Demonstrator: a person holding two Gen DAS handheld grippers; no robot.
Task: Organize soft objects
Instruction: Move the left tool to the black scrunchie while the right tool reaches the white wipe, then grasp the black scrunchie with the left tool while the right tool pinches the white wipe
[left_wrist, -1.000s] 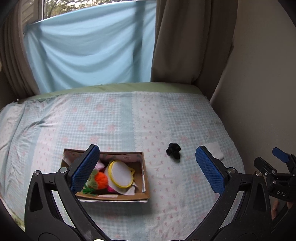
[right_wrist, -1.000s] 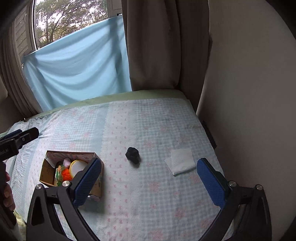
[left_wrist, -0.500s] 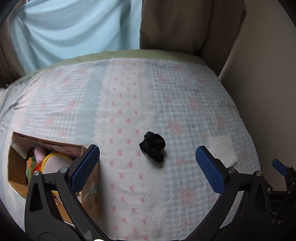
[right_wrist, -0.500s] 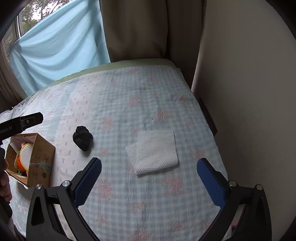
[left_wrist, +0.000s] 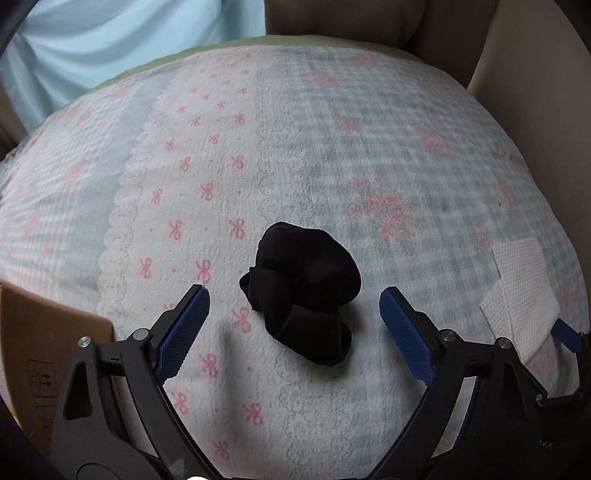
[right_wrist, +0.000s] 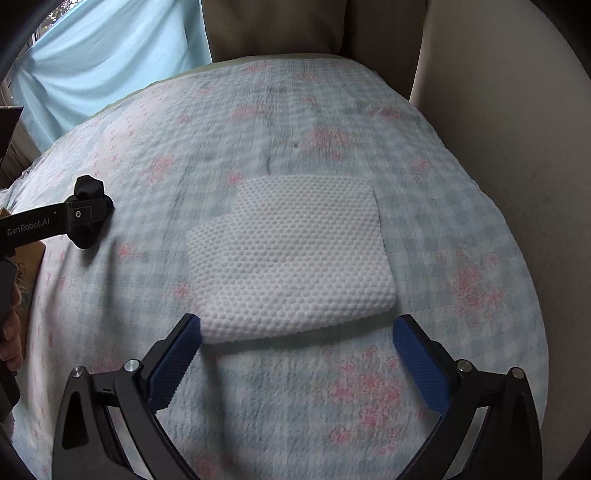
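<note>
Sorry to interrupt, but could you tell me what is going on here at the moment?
A person is tidying soft things off a bed covered by a pale blue checked sheet, with a handheld gripper in each hand. The left gripper hangs with its jaws open on either side of a crumpled black fabric bundle, not gripping it. The right gripper is open at the near edge of a folded white dimpled cloth. A brown cardboard box sits at the left.

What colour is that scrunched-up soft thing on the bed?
Black. The scrunched-up soft thing shows best in the left wrist view.
</note>
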